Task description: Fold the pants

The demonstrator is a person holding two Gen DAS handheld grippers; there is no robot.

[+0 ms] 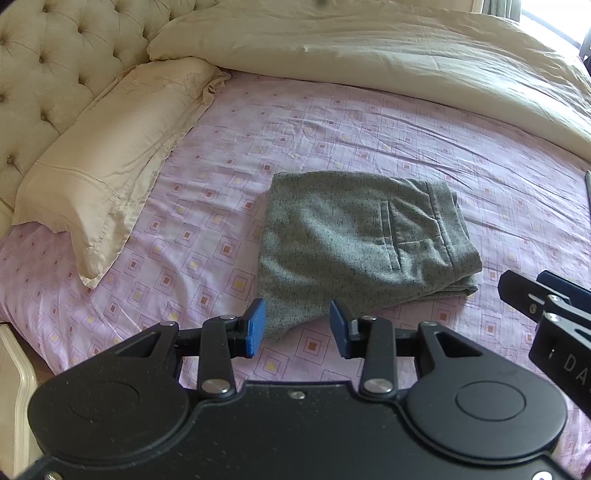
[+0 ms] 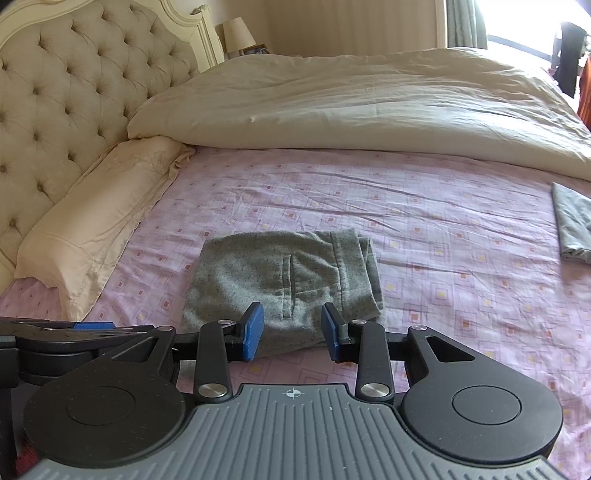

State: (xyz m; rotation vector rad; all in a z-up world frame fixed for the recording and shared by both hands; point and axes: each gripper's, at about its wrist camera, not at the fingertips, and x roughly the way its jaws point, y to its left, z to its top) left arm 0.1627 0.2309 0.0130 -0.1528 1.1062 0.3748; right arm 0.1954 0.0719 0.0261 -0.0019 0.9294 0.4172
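Grey speckled pants lie folded into a compact rectangle on the pink patterned bed sheet, pocket side up. They also show in the right wrist view. My left gripper is open and empty, hovering just in front of the bundle's near edge. My right gripper is open and empty, also just in front of the near edge. The right gripper shows at the right edge of the left wrist view, and the left gripper at the left edge of the right wrist view.
A cream pillow lies at the left by the tufted headboard. A cream duvet is bunched across the far side. Another folded grey cloth lies at the right. A lamp stands behind the bed.
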